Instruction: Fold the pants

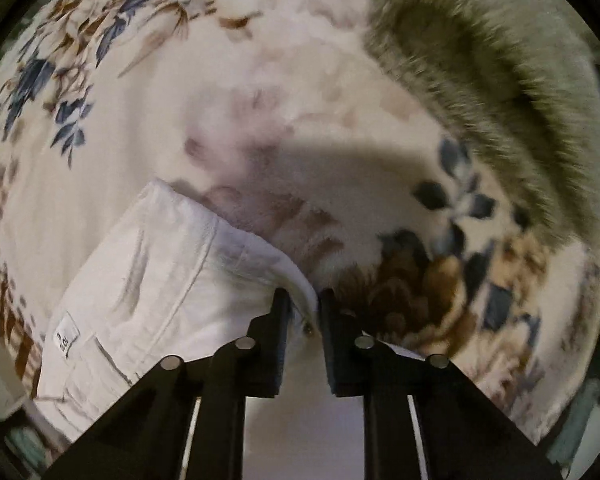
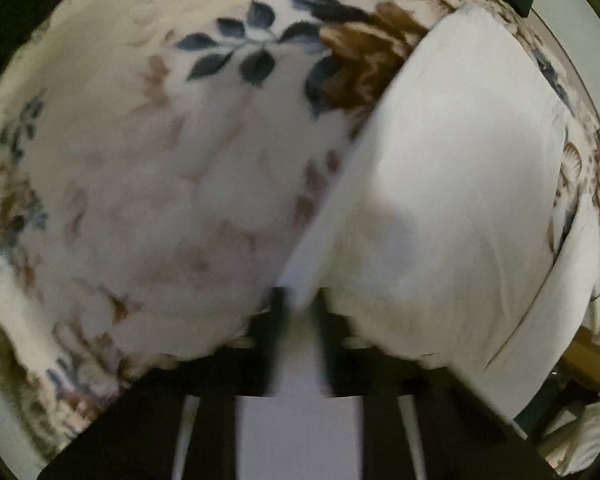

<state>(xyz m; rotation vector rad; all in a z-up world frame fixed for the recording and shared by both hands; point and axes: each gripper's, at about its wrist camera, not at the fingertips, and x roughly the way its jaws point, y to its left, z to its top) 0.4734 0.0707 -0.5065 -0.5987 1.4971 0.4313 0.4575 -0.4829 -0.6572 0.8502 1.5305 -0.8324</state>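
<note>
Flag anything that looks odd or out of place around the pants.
Nothing stands out. The white pants lie on the floral blanket, an edge pinched in the left gripper and the right gripper. The right wrist view is motion-blurred.

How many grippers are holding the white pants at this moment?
2. The left gripper pinches the waistband corner of the white pants; the right gripper grips a cloth edge, blurred. Both hang over the floral blanket.
</note>
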